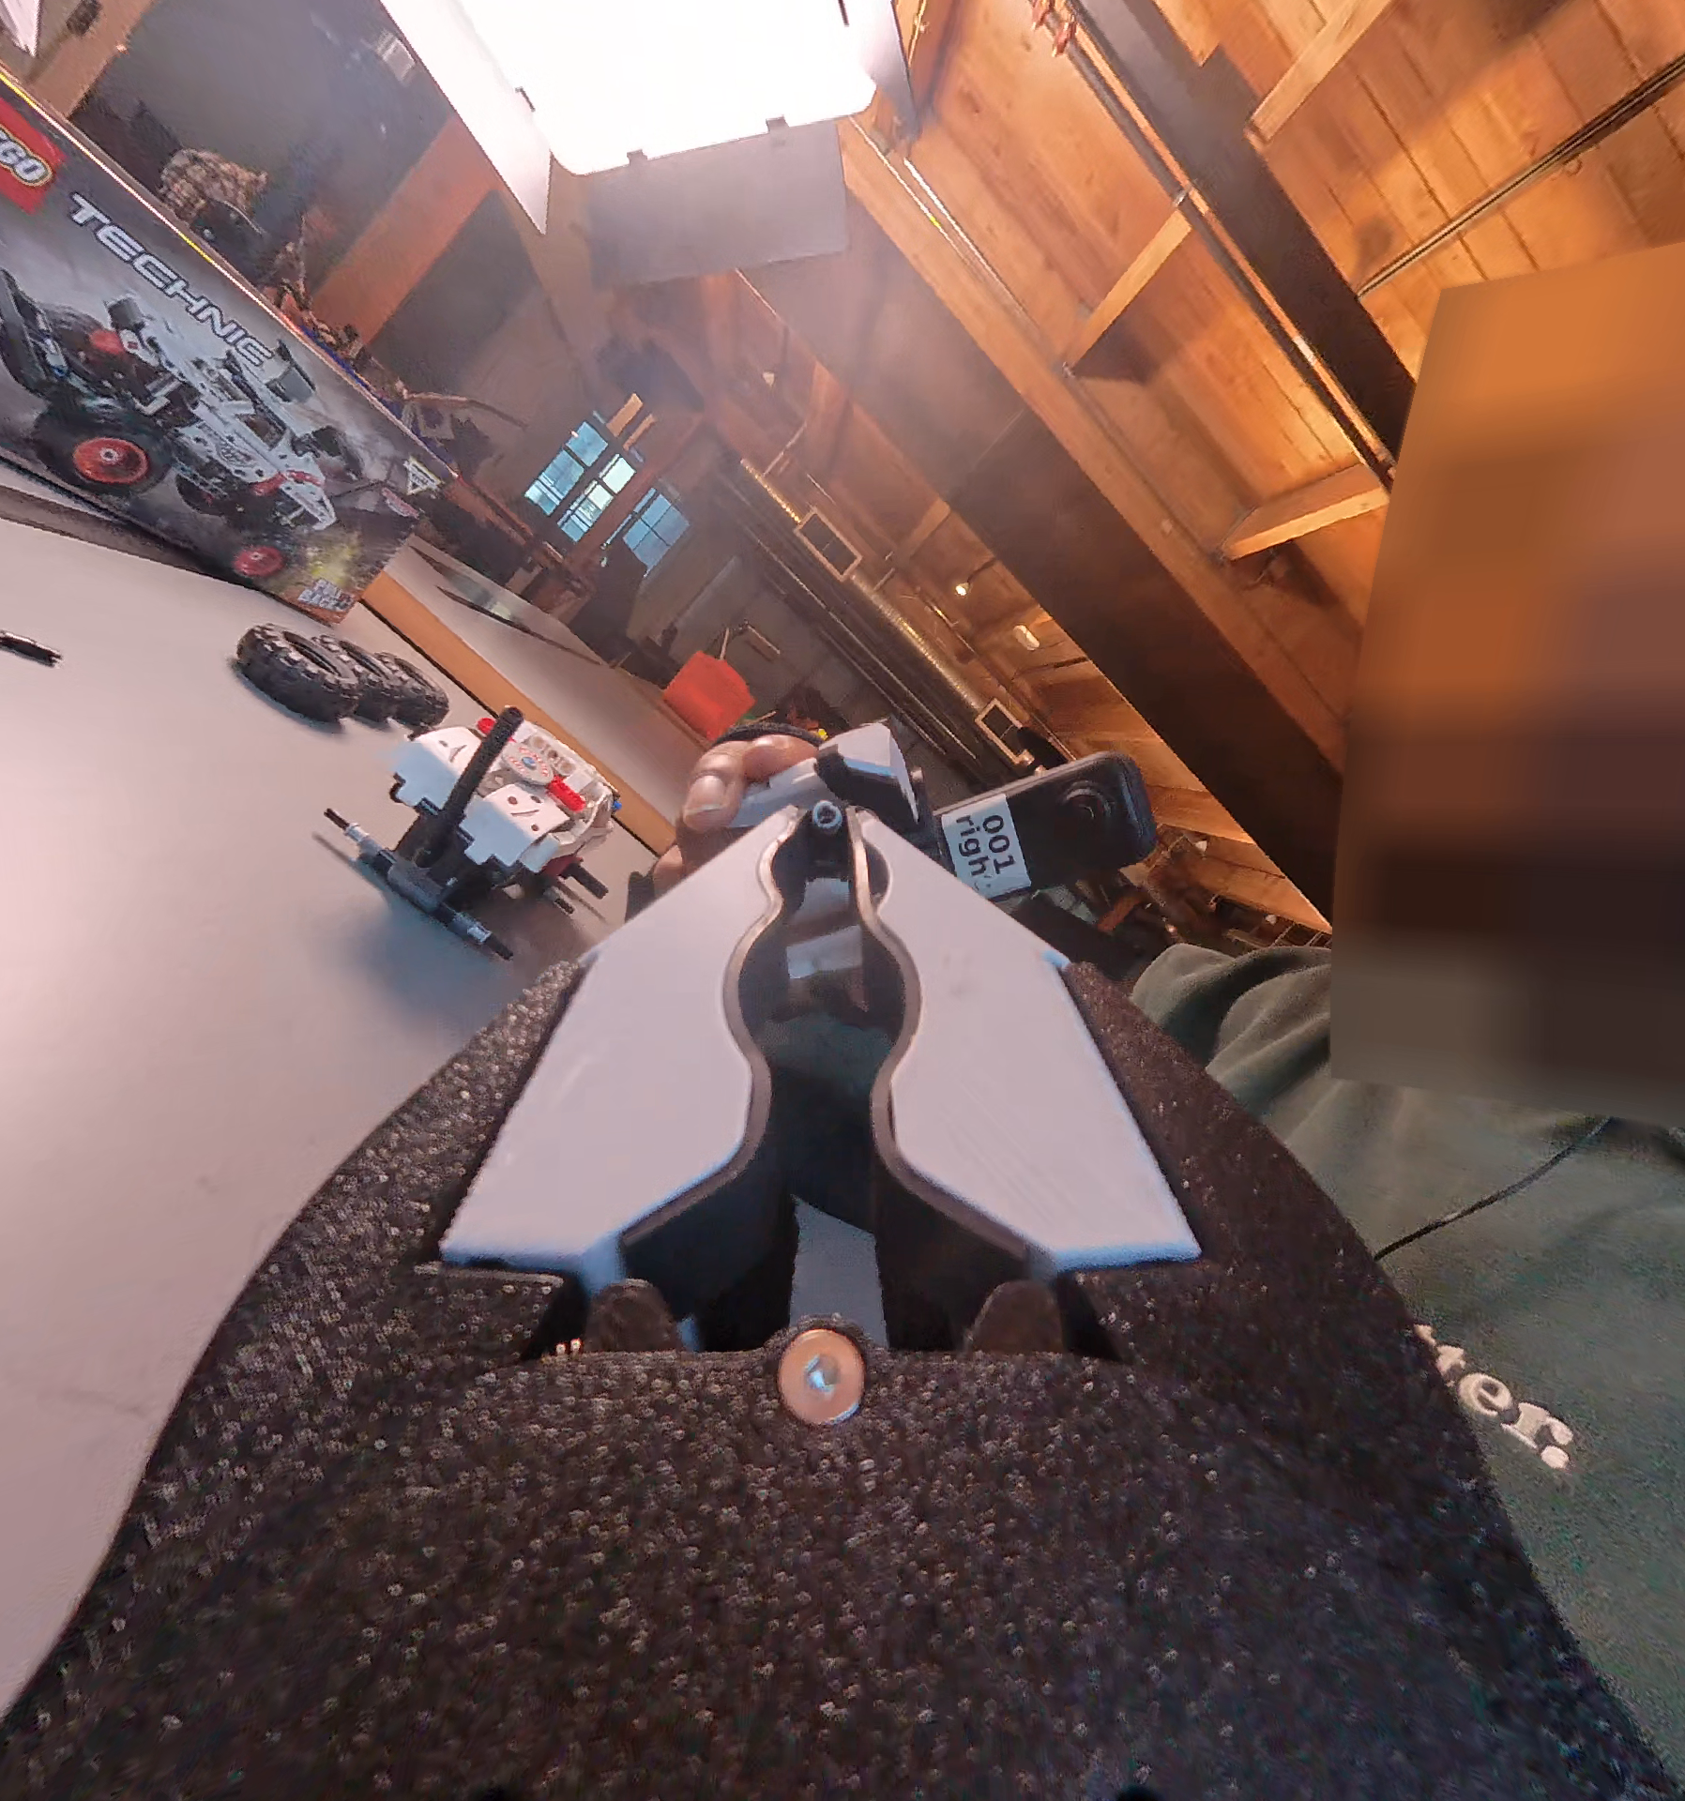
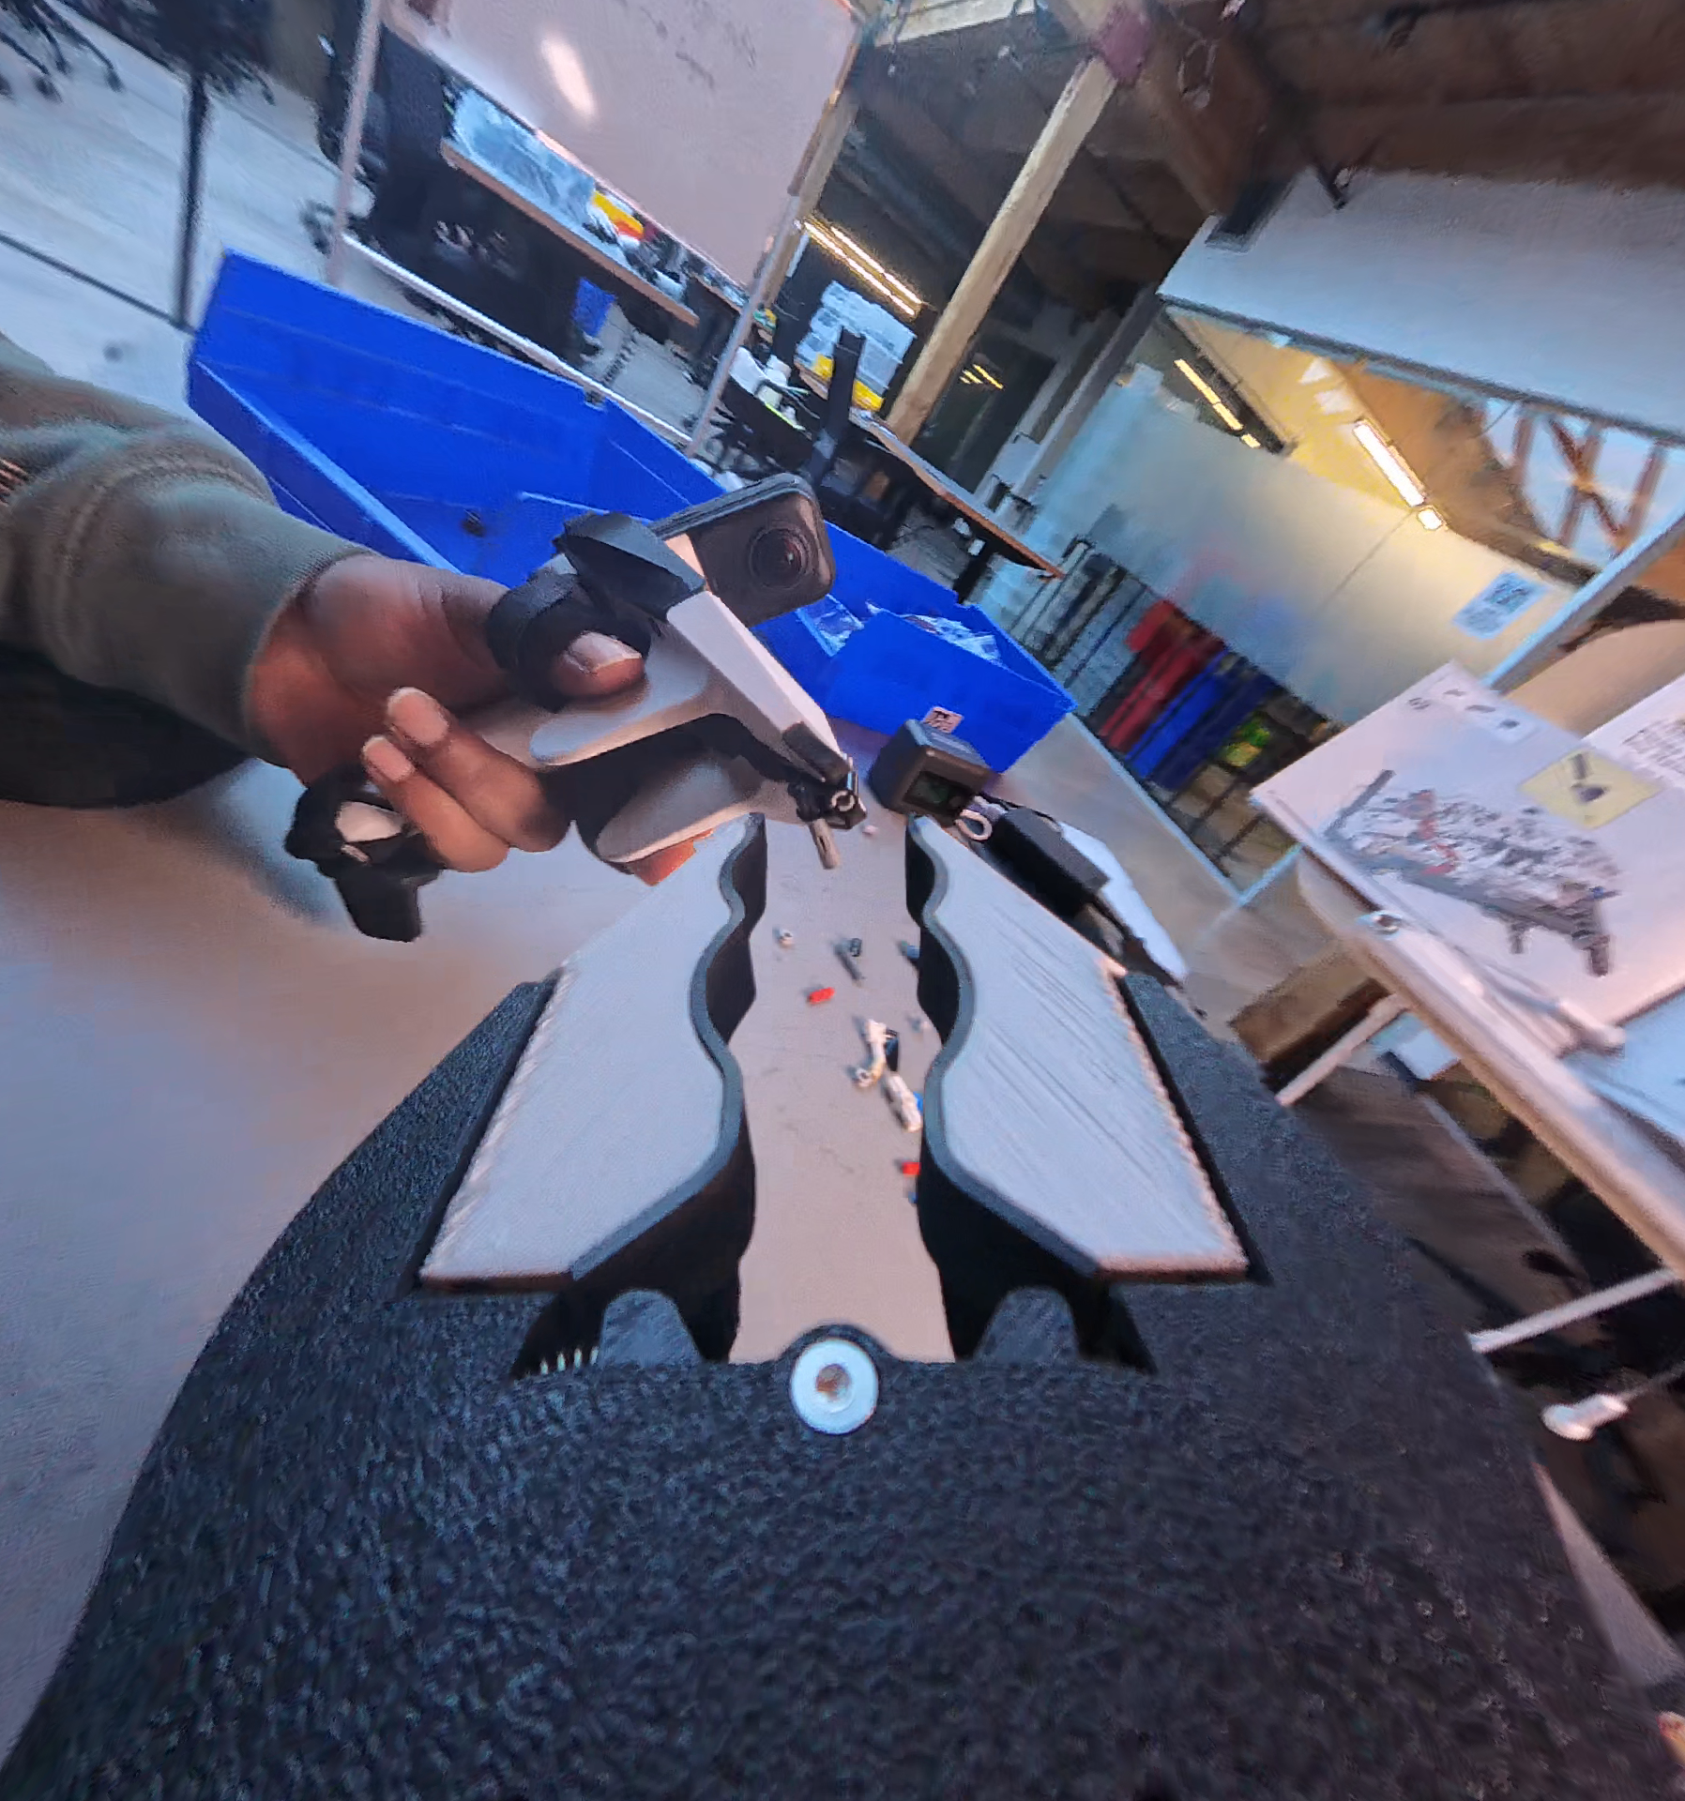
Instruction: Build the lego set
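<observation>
Pinched shut at the very tips of the left claw (image 1: 824,826) – a small peg (image 1: 826,812), grey with a dark collar, held up in the air above the desk (image 1: 137,1023). In the right wrist view, hangs down from those tips, right at the mouth of the right claw (image 2: 836,830), which stands wide apart with nothing in it.

Looks to weigh next to nothing. Hard plastic, stiff, smooth and probably slick, so likely to twist or pop out of a pinch if squeezed off-centre. Best taken across the collar, leaving the free end bare for pushing into a hole. Little to grab, so close slowly and squarely.

Sits farther off on the desk: the half-built truck (image 1: 502,819), white panels over a dark frame with a black rod sticking up. Probably sturdy in the frame but easy to shove along the smooth top, so brace it low on the frame, not on the panels. Beyond it, a row of tyres (image 1: 341,672), rubbery by the look and easy to grip, and the box (image 1: 166,370).

Under the right claw, loose pieces (image 2: 878,1057) scattered on the desk – tiny, easily flicked away. Blue bin (image 2: 488,458) behind, open booklet (image 2: 1501,838) to the right
</observation>
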Demonstrator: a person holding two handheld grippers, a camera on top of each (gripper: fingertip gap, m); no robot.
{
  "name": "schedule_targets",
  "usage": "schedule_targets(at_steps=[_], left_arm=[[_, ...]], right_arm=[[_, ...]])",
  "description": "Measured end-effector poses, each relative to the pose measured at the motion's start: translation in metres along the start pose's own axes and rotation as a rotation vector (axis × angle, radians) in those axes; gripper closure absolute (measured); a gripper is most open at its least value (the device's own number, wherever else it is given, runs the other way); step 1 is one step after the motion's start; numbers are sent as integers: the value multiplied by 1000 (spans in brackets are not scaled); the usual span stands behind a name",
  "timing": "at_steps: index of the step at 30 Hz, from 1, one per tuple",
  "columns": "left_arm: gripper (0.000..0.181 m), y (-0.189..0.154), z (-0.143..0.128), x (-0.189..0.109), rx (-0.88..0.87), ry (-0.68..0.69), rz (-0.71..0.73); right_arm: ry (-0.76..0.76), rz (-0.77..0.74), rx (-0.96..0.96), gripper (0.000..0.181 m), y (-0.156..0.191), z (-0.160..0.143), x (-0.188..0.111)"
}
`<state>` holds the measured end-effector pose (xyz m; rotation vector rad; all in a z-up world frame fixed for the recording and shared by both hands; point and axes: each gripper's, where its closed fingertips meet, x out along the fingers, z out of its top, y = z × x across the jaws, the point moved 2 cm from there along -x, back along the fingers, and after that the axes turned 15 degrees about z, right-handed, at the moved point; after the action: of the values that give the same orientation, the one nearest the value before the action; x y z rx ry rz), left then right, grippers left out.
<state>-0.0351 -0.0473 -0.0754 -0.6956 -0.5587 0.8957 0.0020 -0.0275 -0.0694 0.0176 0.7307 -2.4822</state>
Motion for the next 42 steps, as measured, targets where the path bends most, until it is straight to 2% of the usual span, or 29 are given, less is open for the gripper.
schedule_targets(at_steps=[4, 7, 9, 14, 19, 25, 33, 42], left_arm=[[174, -7, -8, 7, -42, 15, -32], [174, -7, -13, 10, -73, 14, -33], [175, -7, -15, 10, -95, 17, -43], [174, -15, -16, 8, -87, 31, -101], [162, -17, -19, 5, -39, 68, -104], [166, -20, -26, 4, 10, 113, -120], [169, -24, -50, 5, 113, 252, -140], [163, -35, -51, 2, 61, 268, -255]], right_arm=[[46, -30, -71, 153, 4, 3, 5], [88, -40, -107, 166, 6, 0, 7], [102, -35, -117, 166, 8, -2, 7], [47, -18, -106, 166, 10, 7, 2], [-4, 3, -98, 167, 12, 15, -4], [-27, 62, -89, 167, 22, 13, -3], [-101, 256, 124, 166, 42, 4, -4], [-216, 326, 233, 166, 44, 11, -9]])
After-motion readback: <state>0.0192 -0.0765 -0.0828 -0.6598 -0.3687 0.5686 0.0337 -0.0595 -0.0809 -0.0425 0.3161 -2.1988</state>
